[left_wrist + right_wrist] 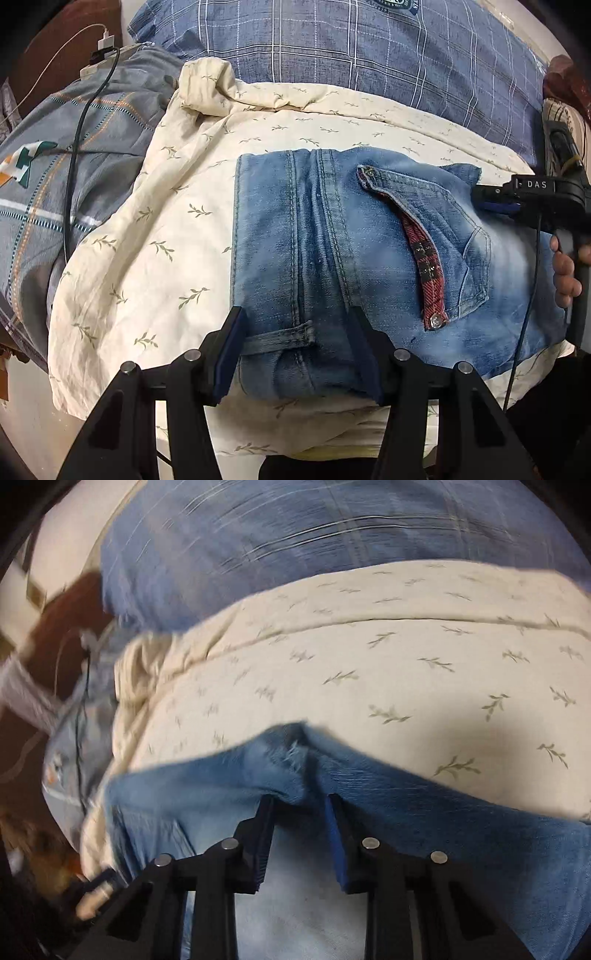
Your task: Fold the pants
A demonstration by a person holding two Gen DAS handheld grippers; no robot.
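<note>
Blue jeans (369,254) lie folded into a compact block on a cream leaf-print sheet (155,229), back pocket with a red plaid flap (424,266) facing up. My left gripper (295,325) is open at the near edge of the block, its fingers straddling the waistband and belt loop. My right gripper (498,199) shows at the block's right edge in the left wrist view. In the blurred right wrist view, the right gripper (301,801) is open over the denim (406,805), its fingers apart just above the frayed hem.
A blue plaid pillow (369,62) lies behind the sheet. A grey patterned blanket (74,155) with a black cable (74,166) and a charger (105,40) sits at the left. The bed's near edge is just below my left gripper.
</note>
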